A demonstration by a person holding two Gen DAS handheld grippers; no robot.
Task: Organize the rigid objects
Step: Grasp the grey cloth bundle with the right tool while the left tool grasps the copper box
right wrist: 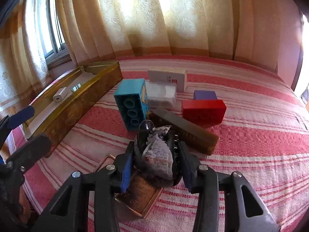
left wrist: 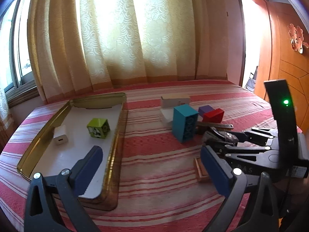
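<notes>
Striped pink bedspread [right wrist: 260, 145] under everything, curtains behind. Right tongs [right wrist: 157, 166] clenched on a dark sequined hair clip [right wrist: 158, 154], held just above a copper tin [right wrist: 135, 195] at 6 o'clock. Left tongs [left wrist: 150, 166] spread wide, holding nothing, hanging over the near right corner of the gold tray [left wrist: 115, 147]. Further out at 12: dark long box [right wrist: 185, 133], teal block [right wrist: 131, 104] on end, red block [right wrist: 203, 111], purple block [right wrist: 204, 95], clear case [right wrist: 162, 94], white box [right wrist: 168, 78]. Tray at 10 o'clock holds a white charger [left wrist: 60, 135] and green cube [left wrist: 98, 128]. Risk: clip looks irregular and lumpy, so it could twist or slip from the pads on the carry to the tray; swinging toward 10 o'clock could knock over the teal block or bump the left tongs.
</notes>
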